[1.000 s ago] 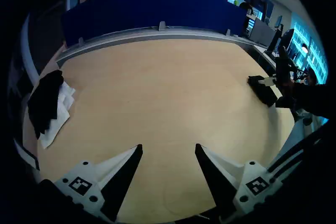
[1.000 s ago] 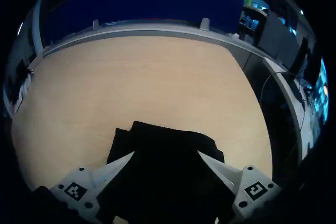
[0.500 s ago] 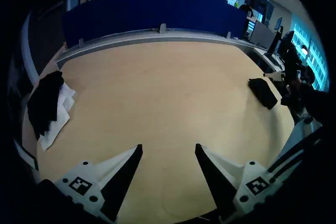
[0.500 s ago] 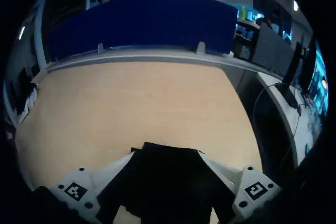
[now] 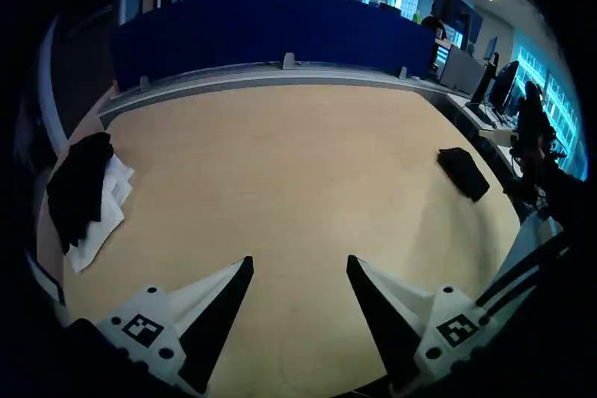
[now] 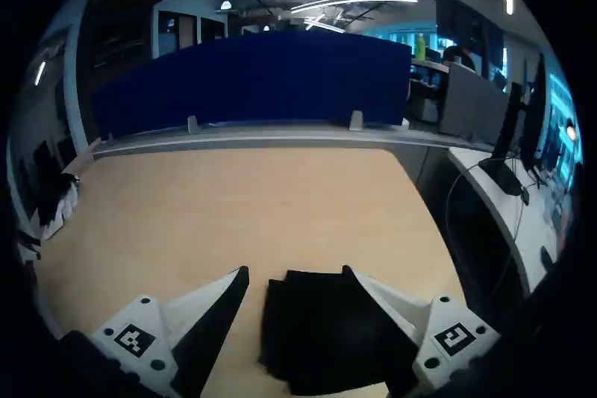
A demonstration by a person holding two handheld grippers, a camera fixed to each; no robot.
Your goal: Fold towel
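Near the table (image 5: pixel 298 174) edge lies the folded towel (image 5: pixel 463 172).

Item count. Table (image 5: pixel 298 159): one. Folded black towel (image 5: pixel 463 172): one. Crumpled black cloth (image 5: pixel 78 185): one. White cloth (image 5: pixel 110 207): one. Blue partition (image 5: pixel 276 25): one. Grippers: two, the left hand-held gripper (image 5: pixel 298 260) and the right hand-held gripper (image 6: pixel 294 269).

Wooden desk (image 5: pixel 298 159), blue partition (image 5: pixel 269 28)
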